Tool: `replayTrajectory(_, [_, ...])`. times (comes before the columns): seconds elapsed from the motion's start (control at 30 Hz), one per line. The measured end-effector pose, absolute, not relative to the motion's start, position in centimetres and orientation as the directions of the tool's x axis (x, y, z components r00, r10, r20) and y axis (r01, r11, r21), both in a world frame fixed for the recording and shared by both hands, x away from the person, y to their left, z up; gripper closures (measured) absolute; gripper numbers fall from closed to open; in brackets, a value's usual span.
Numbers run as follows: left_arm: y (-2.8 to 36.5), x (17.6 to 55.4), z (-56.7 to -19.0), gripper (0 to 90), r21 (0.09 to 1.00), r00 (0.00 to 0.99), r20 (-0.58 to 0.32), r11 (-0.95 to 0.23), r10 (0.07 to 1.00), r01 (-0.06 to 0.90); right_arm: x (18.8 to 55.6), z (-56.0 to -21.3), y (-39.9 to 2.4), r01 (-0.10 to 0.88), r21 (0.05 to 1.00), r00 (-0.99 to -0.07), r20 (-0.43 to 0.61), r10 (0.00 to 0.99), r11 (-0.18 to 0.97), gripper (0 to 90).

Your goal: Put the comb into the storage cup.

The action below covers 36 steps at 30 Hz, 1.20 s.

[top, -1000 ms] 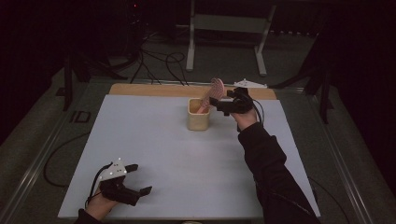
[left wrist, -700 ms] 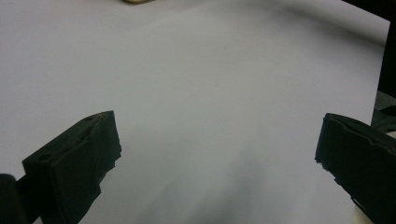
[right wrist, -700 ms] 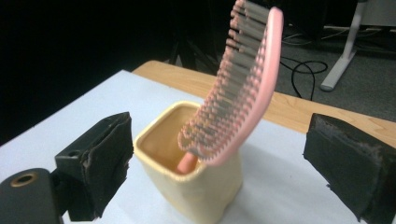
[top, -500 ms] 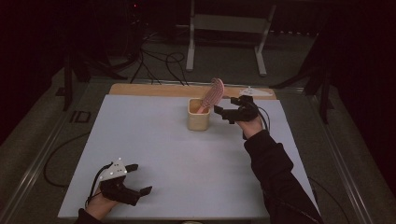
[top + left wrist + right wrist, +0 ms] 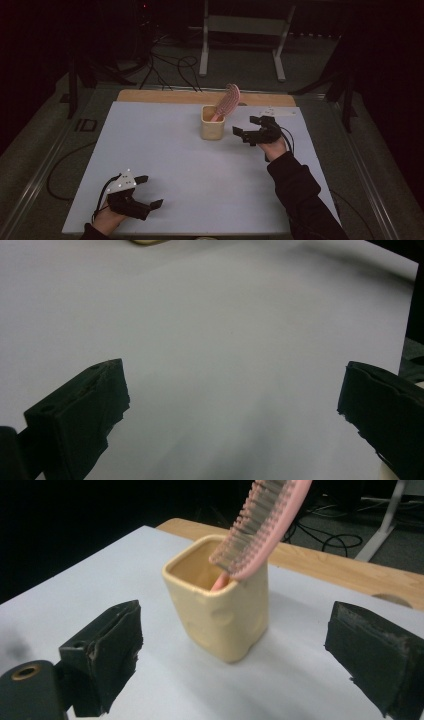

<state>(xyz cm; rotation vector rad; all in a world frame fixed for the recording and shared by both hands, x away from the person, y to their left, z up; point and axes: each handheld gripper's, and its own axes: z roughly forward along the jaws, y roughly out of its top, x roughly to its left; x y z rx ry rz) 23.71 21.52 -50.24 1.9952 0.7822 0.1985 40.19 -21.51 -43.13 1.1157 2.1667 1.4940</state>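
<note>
While we look down from the high view, we see a cream cup (image 5: pixel 212 128) standing upright on the far middle part of the pale tabletop (image 5: pixel 170 150), with a pink hairbrush (image 5: pixel 226 102) set handle-down inside it. The brush head leans out over the rim toward the right and rises well above the cup.

Our right tool (image 5: pixel 248 129) hovers just to the right of the cup, apart from it, its jaws spread wide and holding nothing. In the right gripper view the cup (image 5: pixel 220 602) sits ahead between the two black jaws of the right tool (image 5: pixel 240 655) without touching either, and the hairbrush (image 5: pixel 260 525) slants up to the top edge, its bristles facing left and downward. Behind the cup runs a strip of wood (image 5: pixel 325 567), which may be the bare edge of the table.

Our left tool (image 5: pixel 145 192) rests near the front left corner of the tabletop, well apart from the cup. In the left gripper view the left tool (image 5: pixel 232 405) has its jaws wide apart over the bare tabletop (image 5: pixel 225 330), gripping nothing.
</note>
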Motion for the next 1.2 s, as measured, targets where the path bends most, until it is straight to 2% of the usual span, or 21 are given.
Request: replayTrajectory(1.2, [21.5, 23.8, -50.2, 0.5, 0.830, 0.782, -0.180, -0.334, 0.597, 0.446, 31.5, -48.3, -23.9, 0.372, 0.883, -0.739, 0.095, 0.667, 0.286, 9.2])
